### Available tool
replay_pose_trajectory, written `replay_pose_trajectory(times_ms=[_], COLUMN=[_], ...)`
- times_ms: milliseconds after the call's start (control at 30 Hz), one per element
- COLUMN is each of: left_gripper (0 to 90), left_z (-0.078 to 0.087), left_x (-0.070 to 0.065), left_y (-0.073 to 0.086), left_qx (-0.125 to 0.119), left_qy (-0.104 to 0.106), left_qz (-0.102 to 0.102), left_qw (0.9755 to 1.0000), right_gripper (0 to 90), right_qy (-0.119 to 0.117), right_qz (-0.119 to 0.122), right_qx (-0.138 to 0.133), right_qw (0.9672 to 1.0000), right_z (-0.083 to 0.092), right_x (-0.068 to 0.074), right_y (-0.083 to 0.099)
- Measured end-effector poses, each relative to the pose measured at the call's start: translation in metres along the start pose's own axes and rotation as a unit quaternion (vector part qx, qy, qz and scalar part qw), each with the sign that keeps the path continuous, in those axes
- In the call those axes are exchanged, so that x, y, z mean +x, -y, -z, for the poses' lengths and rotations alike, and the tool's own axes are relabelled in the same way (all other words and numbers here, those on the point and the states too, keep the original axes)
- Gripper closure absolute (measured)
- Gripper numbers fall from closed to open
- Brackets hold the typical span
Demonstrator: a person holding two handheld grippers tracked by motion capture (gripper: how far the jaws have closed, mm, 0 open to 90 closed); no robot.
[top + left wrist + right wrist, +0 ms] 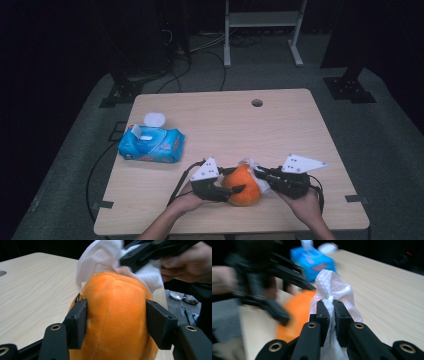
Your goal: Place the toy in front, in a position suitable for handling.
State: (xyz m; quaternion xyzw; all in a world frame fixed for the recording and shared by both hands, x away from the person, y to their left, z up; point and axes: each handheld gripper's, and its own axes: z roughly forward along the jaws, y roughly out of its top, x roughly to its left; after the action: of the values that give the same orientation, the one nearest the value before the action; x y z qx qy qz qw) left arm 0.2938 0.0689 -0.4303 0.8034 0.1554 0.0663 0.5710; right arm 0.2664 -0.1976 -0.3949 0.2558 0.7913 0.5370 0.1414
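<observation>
Near the table's front edge, the left gripper has its jaws clamped on both flanks of the orange plush ball, pinning it steady so it can't roll. Just beyond, the right gripper has its jaws pinched tight on a white wipe, draped over the ball's top, looks like a wiping job. Farther back by the left edge sits the blue wipe pack, lid flipped open

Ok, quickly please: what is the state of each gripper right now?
Left gripper: closed on the orange plush toy, pads pressing its sides.
Right gripper: shut on the white wet wipe, held against the toy.
</observation>
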Motion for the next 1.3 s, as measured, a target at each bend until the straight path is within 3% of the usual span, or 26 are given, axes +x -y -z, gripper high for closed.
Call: replay_pose_trajectory(times_ms=[67,133,267,333,500,600,667,967,1133,1200,1300], left_gripper=[38.0,35.3,22.7,20.1,38.3,40.4,41.1,40.7,41.0,41.0,41.0], left_z=[-0.001,0.000,0.003,0.003,0.003,-0.002,-0.003,0.000,-0.003,-0.005,-0.007], left_x=[0.000,0.000,0.002,0.004,0.001,-0.005,-0.011,-0.007,-0.009,-0.011,-0.016], left_y=[0.000,-0.001,-0.001,0.000,0.001,0.000,0.000,0.000,0.000,0.001,0.000], left_qx=[0.000,0.000,0.001,0.006,0.017,0.016,0.019,0.014,0.014,0.011,0.015], left_qy=[-0.002,0.000,0.016,0.021,0.013,0.023,0.023,0.019,0.018,0.016,0.017], left_qz=[0.006,0.000,-0.004,0.000,-0.005,-0.018,-0.034,-0.033,-0.036,-0.032,-0.047], left_qw=[1.0000,1.0000,0.9999,0.9998,0.9998,0.9994,0.9990,0.9992,0.9991,0.9993,0.9986], right_gripper=[83.6,83.9,84.1,84.1,84.0,84.0,84.0,84.1,84.3,84.3,84.5], right_qy=[-0.027,-0.012,-0.020,-0.017,-0.015,-0.041,-0.020,0.030,0.013,-0.003,-0.016], right_qz=[0.022,0.043,0.021,0.025,0.025,0.033,0.055,-0.002,0.004,0.015,0.039], right_qx=[-0.009,0.008,0.012,0.016,0.004,-0.011,0.009,0.013,0.009,0.004,0.012], right_qw=[0.9994,0.9990,0.9995,0.9994,0.9996,0.9986,0.9983,0.9995,0.9999,0.9999,0.9990], right_z=[-0.004,-0.008,-0.008,-0.006,-0.005,-0.007,-0.013,0.005,0.006,0.003,-0.006], right_x=[0.010,0.014,0.006,0.006,0.011,0.021,0.027,-0.010,-0.002,0.007,0.021], right_y=[-0.003,-0.003,0.002,0.001,-0.002,-0.008,-0.009,0.004,0.003,-0.003,-0.010])
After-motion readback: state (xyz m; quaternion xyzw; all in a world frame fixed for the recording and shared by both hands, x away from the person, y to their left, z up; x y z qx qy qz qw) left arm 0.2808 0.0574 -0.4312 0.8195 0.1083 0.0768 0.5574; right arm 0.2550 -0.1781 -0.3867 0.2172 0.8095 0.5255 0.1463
